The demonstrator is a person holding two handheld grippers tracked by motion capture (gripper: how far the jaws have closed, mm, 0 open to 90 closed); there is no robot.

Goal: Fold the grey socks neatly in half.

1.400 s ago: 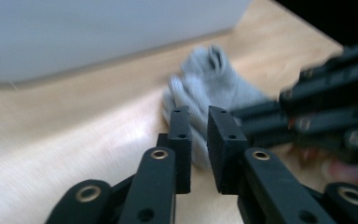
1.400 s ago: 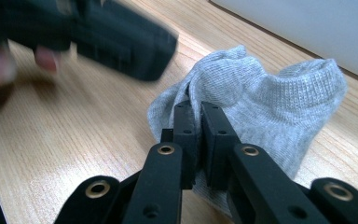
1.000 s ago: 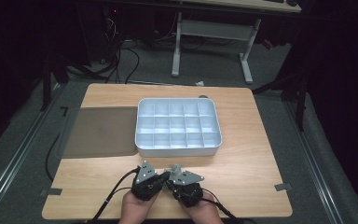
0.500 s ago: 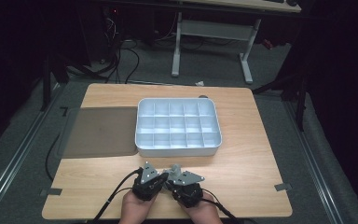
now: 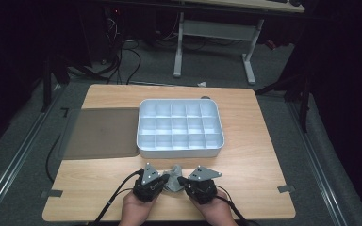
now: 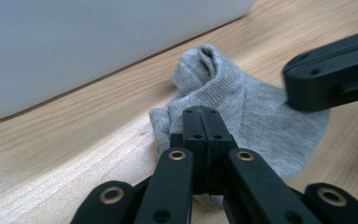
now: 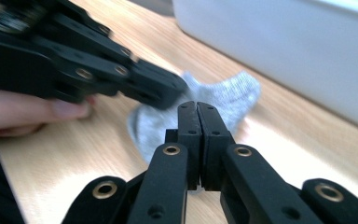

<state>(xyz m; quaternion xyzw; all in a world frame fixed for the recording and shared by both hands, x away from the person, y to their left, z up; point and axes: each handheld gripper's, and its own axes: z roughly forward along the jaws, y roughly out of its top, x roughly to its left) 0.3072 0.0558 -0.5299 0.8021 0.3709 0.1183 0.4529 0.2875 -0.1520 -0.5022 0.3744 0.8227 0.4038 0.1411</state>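
While ribbed grey knit sock (image 6: 256, 121) lies crumpled on wood-grain table (image 5: 259, 160), left gripper (image 6: 200, 116), right gripper (image 7: 198, 112) jaws closed, empty.

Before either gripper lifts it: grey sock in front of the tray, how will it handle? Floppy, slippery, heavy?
Probably floppy: the grey sock lies crumpled, with a soft fold standing up at its cuff, so it should sag from a single pinch point. Likely light for its size, being thin ribbed knit. Pushed, it would more likely bunch than slide on the wooden table, and it won't roll.
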